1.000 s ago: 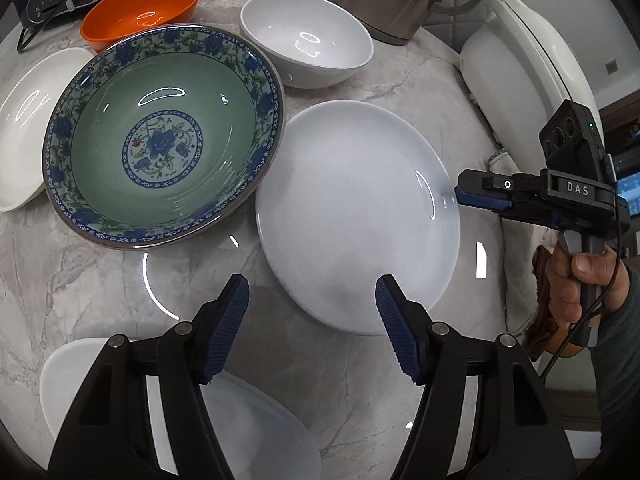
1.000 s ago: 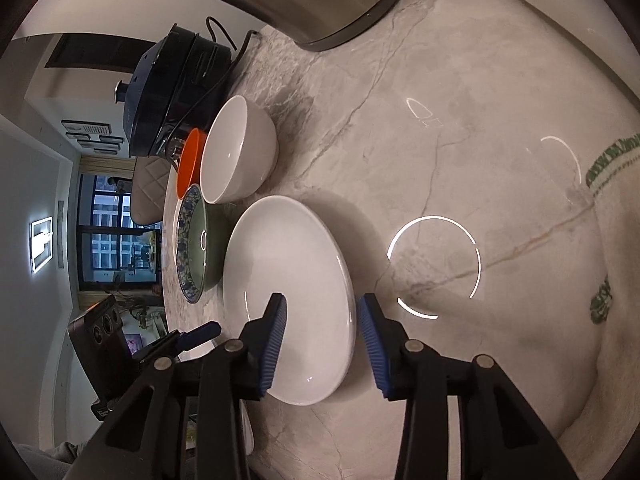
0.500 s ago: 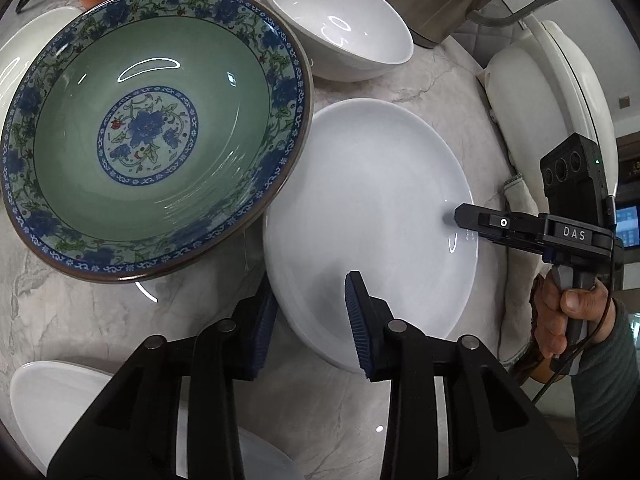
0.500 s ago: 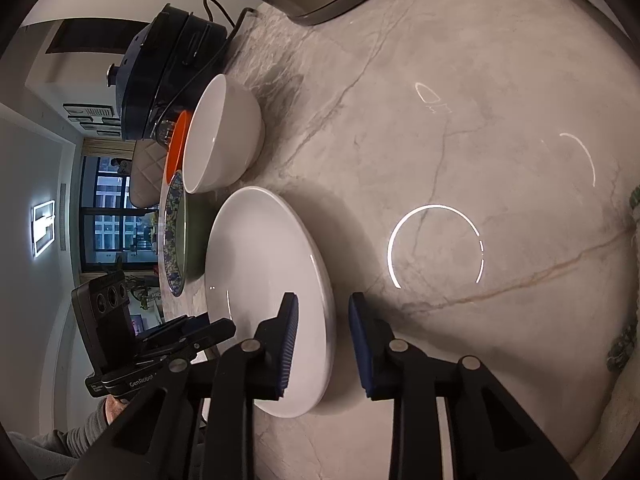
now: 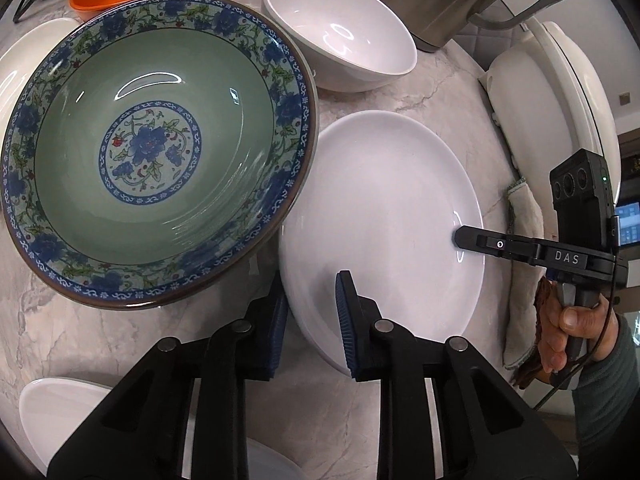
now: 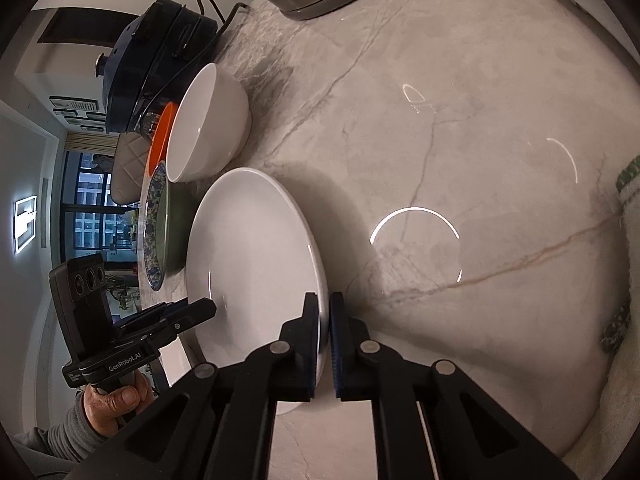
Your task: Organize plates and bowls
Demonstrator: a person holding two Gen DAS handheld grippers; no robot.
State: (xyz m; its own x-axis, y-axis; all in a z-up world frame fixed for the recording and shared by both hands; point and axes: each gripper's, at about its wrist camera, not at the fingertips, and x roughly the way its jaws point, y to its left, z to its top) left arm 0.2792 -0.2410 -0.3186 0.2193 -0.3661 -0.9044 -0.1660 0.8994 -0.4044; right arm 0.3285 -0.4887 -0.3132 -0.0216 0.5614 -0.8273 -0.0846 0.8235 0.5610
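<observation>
— Where do we stand with the white plate (image 5: 380,232)?

— It lies flat on the marble worktop (image 6: 460,128), just beside the patterned green bowl (image 5: 156,148). Our right gripper (image 6: 325,344) has just closed until its pads pinch the plate's rim. Our left gripper (image 5: 310,320) has just been closing too, and straddles the opposite rim, one pad under, one over; whether it presses yet we cannot tell.

— So what does the lift turn on?

— The plate spans between both claws, held at opposite edges. We judge both hands must rise together, level.
</observation>
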